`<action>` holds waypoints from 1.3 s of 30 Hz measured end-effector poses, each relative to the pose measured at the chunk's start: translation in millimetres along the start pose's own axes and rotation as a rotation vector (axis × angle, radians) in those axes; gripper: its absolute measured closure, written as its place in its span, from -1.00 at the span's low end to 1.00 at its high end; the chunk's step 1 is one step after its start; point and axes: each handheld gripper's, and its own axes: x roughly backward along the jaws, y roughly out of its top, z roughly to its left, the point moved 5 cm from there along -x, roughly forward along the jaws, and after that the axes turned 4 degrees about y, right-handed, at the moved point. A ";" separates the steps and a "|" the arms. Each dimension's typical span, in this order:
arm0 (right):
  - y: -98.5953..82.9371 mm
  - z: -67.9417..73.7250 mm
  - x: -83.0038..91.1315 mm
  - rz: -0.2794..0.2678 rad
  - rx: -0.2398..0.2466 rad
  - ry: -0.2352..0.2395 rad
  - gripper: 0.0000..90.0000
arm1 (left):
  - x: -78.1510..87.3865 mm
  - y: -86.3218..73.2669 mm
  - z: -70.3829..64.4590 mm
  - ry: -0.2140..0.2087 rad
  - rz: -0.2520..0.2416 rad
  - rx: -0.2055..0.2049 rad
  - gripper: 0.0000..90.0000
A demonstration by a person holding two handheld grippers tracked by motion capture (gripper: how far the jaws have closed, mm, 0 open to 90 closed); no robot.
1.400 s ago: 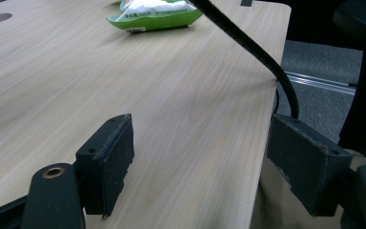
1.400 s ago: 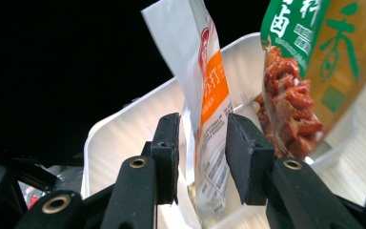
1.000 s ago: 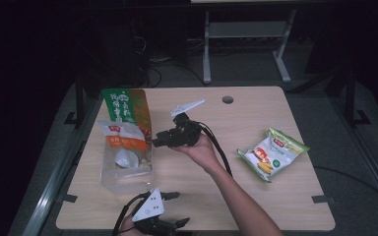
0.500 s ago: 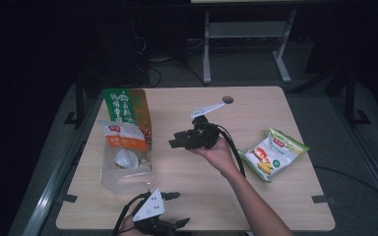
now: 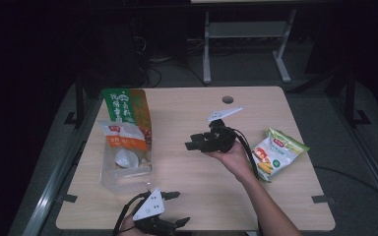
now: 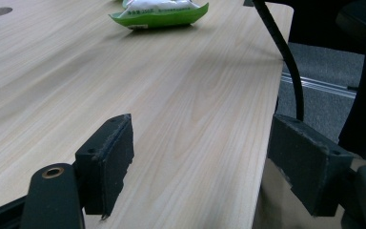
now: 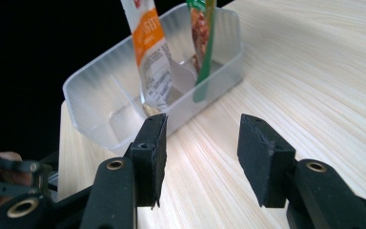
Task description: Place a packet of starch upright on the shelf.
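The right gripper [image 5: 193,144], jaws standing wide apart and gripping nothing, is hovering mid-frame over the pale wooden table [image 5: 187,187], so the work appears to be between packets: 2 snack packets, 1 orange-and-white [image 5: 123,140] and 1 green-and-orange [image 5: 126,108], are already leaning in the clear plastic bin [image 5: 128,174] at left of the high view. 1 green-and-white corn snack packet [image 5: 274,153] is lying at right, so the next move likely calls for turning toward it and closing on its edge. The left gripper [image 5: 174,209], also open and empty, is resting at the bottom edge.
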 end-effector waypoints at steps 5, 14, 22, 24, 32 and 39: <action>-9.2 -6.0 13.8 -0.002 -0.012 -0.027 0.14 | 1.5 0.1 1.9 0.004 0.000 0.003 -0.47; -26.5 -18.4 46.3 -0.001 -0.039 -0.094 0.08 | 0.0 -0.2 1.1 0.003 0.002 0.003 -0.47; -43.1 -28.0 76.5 0.000 -0.080 -0.170 0.02 | -0.4 -0.1 1.8 0.004 0.004 -0.001 -0.48; -46.9 -30.1 83.7 -0.001 -0.080 -0.186 0.02 | -0.4 0.1 1.8 0.005 -0.001 0.003 -0.48; -68.3 -41.5 111.4 -0.007 -0.126 -0.268 0.01 | -0.5 -0.1 2.9 0.007 0.000 0.006 -0.48; -83.2 -48.6 133.3 -0.012 -0.162 -0.329 0.00 | -0.7 -0.2 4.2 0.009 0.001 0.009 -0.48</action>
